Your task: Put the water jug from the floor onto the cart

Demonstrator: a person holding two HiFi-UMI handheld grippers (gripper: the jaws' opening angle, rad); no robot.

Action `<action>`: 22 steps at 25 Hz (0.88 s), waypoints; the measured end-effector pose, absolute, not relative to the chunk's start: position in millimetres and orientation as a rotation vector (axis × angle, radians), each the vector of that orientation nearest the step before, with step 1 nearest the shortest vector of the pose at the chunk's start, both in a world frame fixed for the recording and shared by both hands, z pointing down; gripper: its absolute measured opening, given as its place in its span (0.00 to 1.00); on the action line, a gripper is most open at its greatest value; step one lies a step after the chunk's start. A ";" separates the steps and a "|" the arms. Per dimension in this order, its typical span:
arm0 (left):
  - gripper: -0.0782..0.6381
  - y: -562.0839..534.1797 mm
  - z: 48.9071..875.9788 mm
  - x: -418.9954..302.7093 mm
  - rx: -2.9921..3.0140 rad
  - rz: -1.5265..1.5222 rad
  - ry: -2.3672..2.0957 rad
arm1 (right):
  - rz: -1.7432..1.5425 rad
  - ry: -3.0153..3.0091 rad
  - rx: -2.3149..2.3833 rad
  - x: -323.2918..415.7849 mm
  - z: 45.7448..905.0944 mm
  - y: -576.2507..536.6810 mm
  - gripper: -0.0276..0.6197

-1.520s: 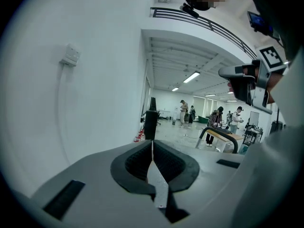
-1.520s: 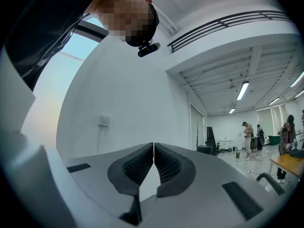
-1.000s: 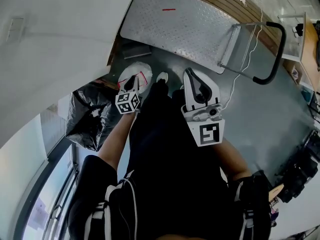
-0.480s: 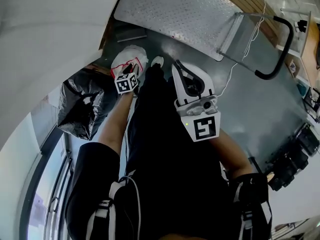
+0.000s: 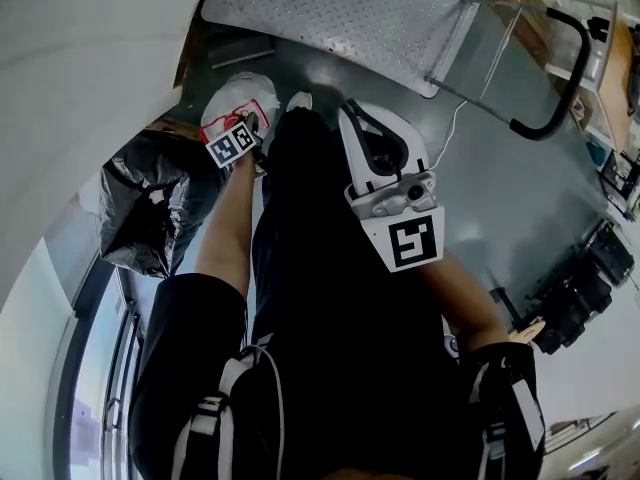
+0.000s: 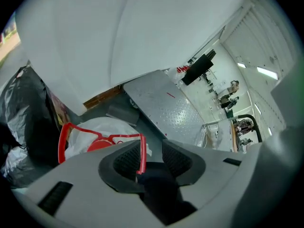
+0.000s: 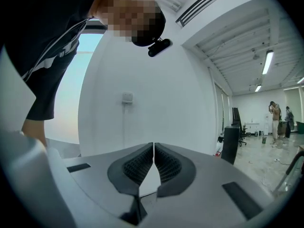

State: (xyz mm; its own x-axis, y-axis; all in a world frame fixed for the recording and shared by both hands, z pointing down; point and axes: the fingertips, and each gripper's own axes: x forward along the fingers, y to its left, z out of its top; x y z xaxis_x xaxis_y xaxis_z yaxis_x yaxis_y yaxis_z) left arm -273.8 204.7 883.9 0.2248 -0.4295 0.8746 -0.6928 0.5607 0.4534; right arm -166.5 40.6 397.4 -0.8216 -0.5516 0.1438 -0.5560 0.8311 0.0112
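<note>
The left tongs (image 6: 152, 152) are opening and point steeply down. The red handle (image 6: 126, 136) of the jug (image 6: 105, 125) runs in from 10 o'clock. Its end hangs just in front of the left pad, inside the gap, but neither pad presses on it, so nothing is gripped. The right tongs (image 7: 153, 145) are closed on nothing and face a bare wall, apart from the work. The jug stands on the floor (image 5: 500, 198) at 11 o'clock in the head view, beside a black bag (image 5: 150, 198) at its 8 o'clock. The cart (image 5: 330, 13) lies close beyond it at 12 to 1 o'clock, with its plate deck bare. Step in hand, as judged: approach for the pickup, with the jug not yet lifted. The next move calls for lowering the left tongs until the handle bar sits fully between the pads. Then close firmly on the bar and lift the jug straight up before swinging it toward 1 o'clock over the deck. The handle is thin, so an off-centre grip may let the jug swing or slip. The right tongs are free to steady the jug.
</note>
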 end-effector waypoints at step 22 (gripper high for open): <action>0.31 194.4 977.6 -235.9 1.057 0.398 -1.232 | 0.091 -2.757 0.729 -152.6 480.5 46.8 0.07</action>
